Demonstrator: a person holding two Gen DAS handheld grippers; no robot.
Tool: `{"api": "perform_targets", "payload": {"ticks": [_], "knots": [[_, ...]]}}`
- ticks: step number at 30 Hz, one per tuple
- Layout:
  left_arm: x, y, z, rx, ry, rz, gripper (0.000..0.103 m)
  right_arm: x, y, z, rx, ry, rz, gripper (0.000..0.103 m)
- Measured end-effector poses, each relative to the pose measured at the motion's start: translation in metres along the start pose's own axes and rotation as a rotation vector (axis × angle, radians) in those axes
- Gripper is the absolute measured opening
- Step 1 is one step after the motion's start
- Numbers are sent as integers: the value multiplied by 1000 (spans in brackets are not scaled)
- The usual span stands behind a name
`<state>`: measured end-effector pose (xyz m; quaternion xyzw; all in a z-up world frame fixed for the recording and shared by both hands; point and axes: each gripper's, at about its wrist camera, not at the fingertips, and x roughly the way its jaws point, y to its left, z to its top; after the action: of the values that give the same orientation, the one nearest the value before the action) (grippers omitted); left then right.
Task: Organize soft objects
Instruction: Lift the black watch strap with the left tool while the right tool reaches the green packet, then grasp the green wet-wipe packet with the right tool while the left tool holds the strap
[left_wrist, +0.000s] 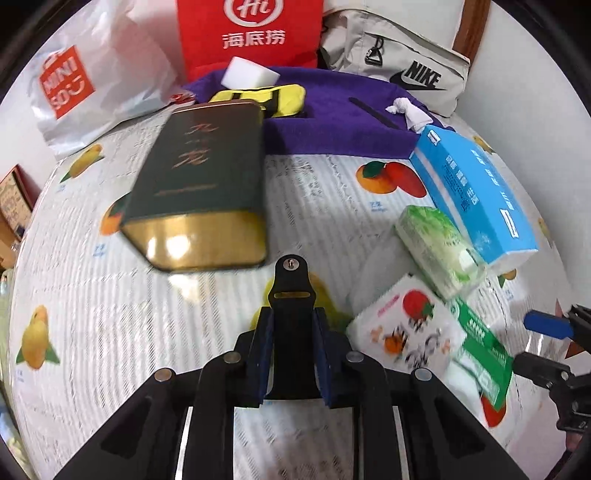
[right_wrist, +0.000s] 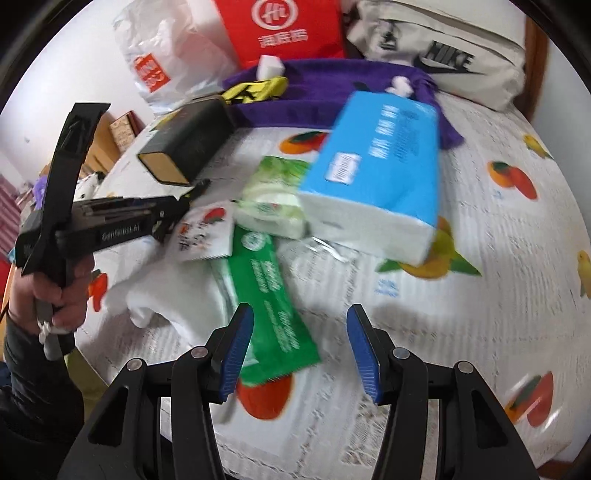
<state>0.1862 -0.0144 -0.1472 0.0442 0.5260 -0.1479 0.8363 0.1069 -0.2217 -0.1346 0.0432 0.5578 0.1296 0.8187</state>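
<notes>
Left gripper: the fingers are pinched on a flat black strap-like piece, its identity uncertain, which projects toward 12 o'clock in the left wrist view. Right gripper: the blue pads stand spread apart with nothing between them, held above the fruit-print table cover. The soft objects lie clustered at centre in the right wrist view: the green wipes packet lies just ahead of the left pad at 11 o'clock; the white tissue packet touches its far end; the pale green tissue pack lies partly under the blue tissue pack at 12 o'clock. A purple towel lies beyond, at the table's far edge, with a dark tin box at 10 o'clock. Judged step: approach for a pick, with grouping of the packs apparently not complete. The next move calls for lowering the right gripper, shifting toward 11 o'clock to straddle the green wipes packet across its narrow width, then closing lightly, since the packet will likely deform.
</notes>
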Motion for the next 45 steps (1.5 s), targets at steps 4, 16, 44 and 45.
{"api": "perform_targets", "payload": {"ticks": [4,16,44,45], "knots": [[-3,15,-8,-37,-1,4,20,13,16,3,-50,17,27,52],[-5,28,-15,-78,1,-22,20,42,44,9,-167,23,2,31],[-34,40,-51,-194,-35,-36,20,-8,-18,-42,42,-8,-111,31],[-36,40,-52,-199,-38,-32,20,-10,-18,-43,42,-15,-110,31]]}}
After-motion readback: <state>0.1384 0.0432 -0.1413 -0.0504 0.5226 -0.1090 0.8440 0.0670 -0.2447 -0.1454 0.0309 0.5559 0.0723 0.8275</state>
